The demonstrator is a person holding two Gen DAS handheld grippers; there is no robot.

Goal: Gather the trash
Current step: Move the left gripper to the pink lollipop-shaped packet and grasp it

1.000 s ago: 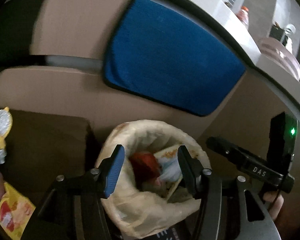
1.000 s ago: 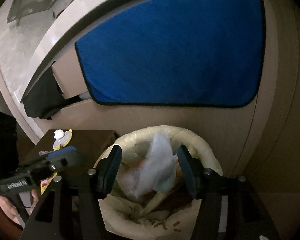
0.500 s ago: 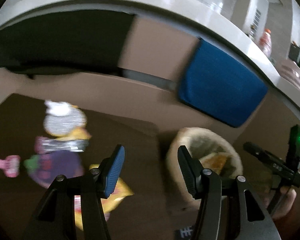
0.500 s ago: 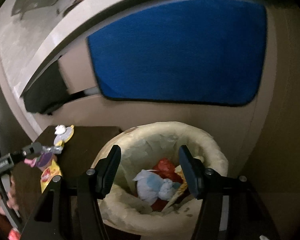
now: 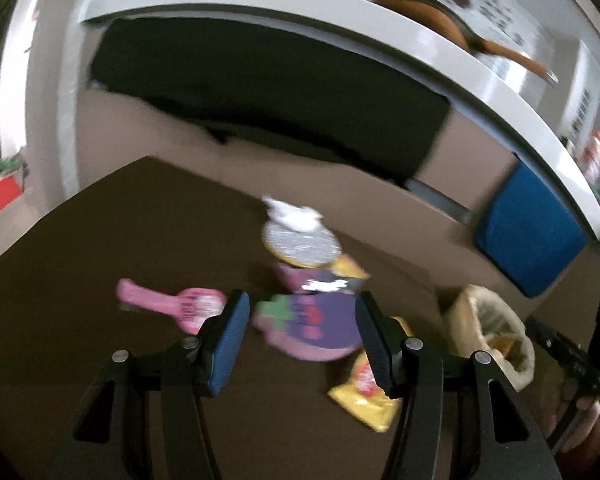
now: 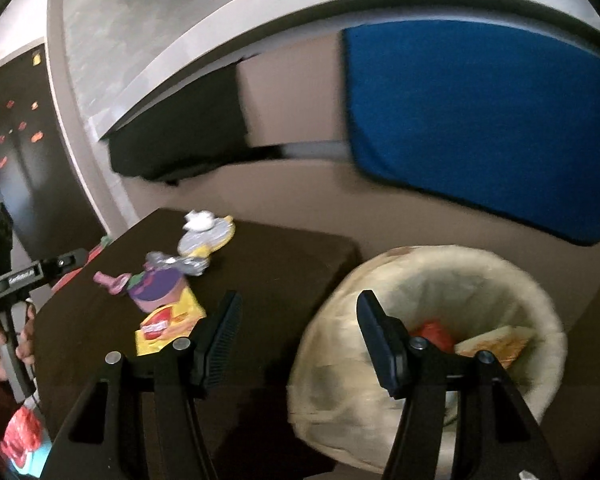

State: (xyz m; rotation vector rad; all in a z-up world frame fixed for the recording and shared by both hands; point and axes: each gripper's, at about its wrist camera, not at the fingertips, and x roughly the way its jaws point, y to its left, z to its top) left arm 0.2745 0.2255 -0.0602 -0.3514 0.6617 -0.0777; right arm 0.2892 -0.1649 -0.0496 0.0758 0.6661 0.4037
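Beside the trash bin (image 6: 428, 276), wrappers (image 5: 320, 320) litter my dark tabletop (image 5: 100, 280); my left tongs (image 5: 298, 340) hover spread above them, right tongs (image 6: 298, 340) spread by the bin's rim.

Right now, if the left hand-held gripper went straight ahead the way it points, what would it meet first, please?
Most likely the purple wrapper on the dark table: it lies between the open fingers of the left hand-held gripper. The frame is blurred, so depth is uncertain.

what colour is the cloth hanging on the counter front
Blue cloth, clearest in the right wrist view.
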